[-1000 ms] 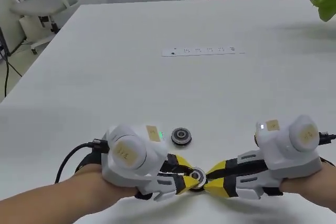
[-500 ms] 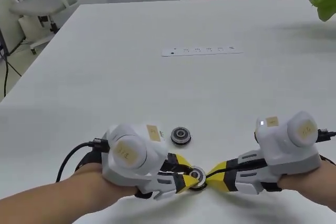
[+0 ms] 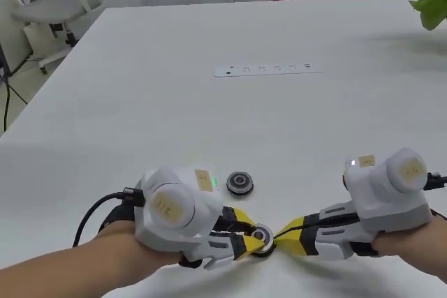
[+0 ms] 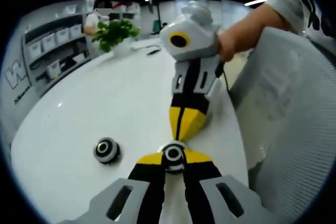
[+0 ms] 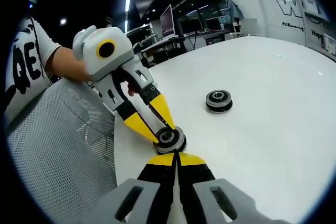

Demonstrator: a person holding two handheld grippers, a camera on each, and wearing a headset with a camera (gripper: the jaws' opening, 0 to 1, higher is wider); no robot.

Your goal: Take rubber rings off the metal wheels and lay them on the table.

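Task barely begun: left gripper (image 3: 247,240) is clamped on one metal wheel (image 3: 262,234) near the table (image 3: 209,116) edge, right gripper (image 3: 279,236) is closed with its tips against the still-seated rubber ring (image 5: 169,150), and the second wheel (image 3: 240,181), just beyond, is likewise unstripped.

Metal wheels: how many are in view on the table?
2. The first wheel sits where the left gripper and right gripper tips meet, near the front edge of the table; the second wheel lies free beyond the left gripper. None appears hidden.
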